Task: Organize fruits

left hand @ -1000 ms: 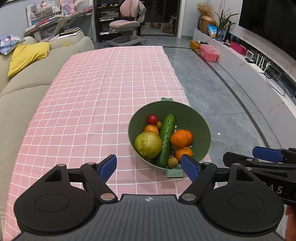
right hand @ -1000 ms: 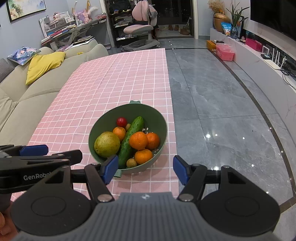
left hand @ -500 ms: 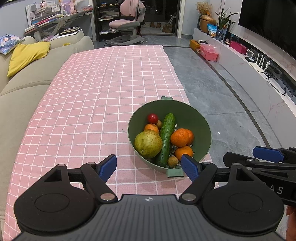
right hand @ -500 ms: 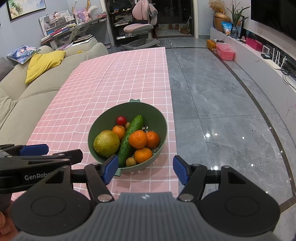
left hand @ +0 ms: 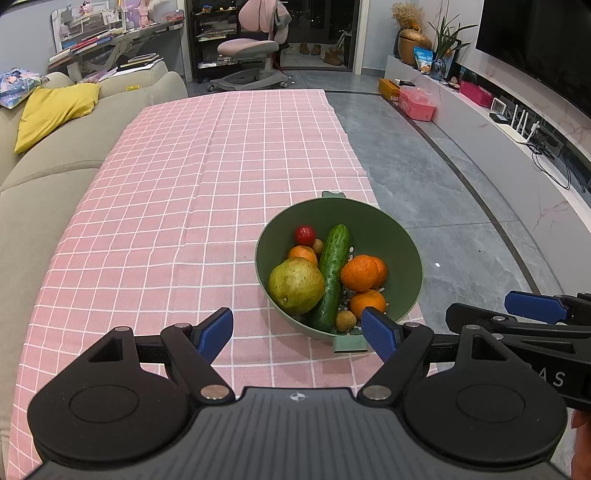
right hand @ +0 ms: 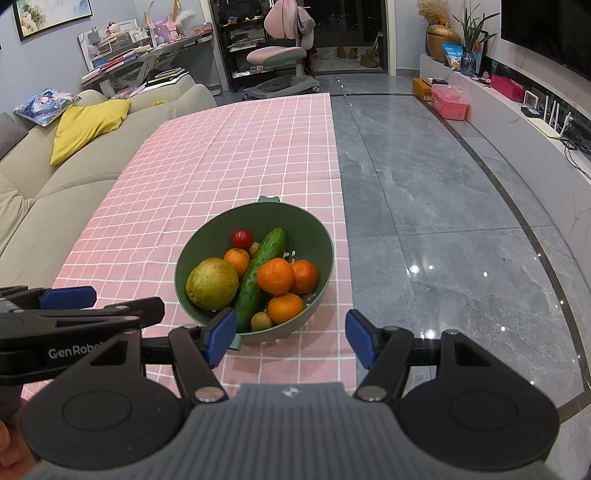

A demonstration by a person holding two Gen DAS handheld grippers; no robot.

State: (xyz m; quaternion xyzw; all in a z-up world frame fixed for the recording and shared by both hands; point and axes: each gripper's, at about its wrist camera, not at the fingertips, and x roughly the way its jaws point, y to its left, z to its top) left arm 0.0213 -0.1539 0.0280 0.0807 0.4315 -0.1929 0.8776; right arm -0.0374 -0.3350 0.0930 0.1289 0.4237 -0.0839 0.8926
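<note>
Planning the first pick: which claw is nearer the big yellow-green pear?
Left, narrowly. The left claw sits just short of the pear; the right claw lines up nearer the oranges.

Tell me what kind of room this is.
Most likely a home living room: a beige sofa with a yellow cushion beside the table, a wall-mounted TV, and a desk with a chair behind.

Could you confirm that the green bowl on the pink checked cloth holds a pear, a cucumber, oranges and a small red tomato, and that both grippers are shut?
Not quite: both grippers are open. The left gripper and right gripper show spread, empty fingers in their wrist views. The bowl on the cloth holds what you listed.
</note>
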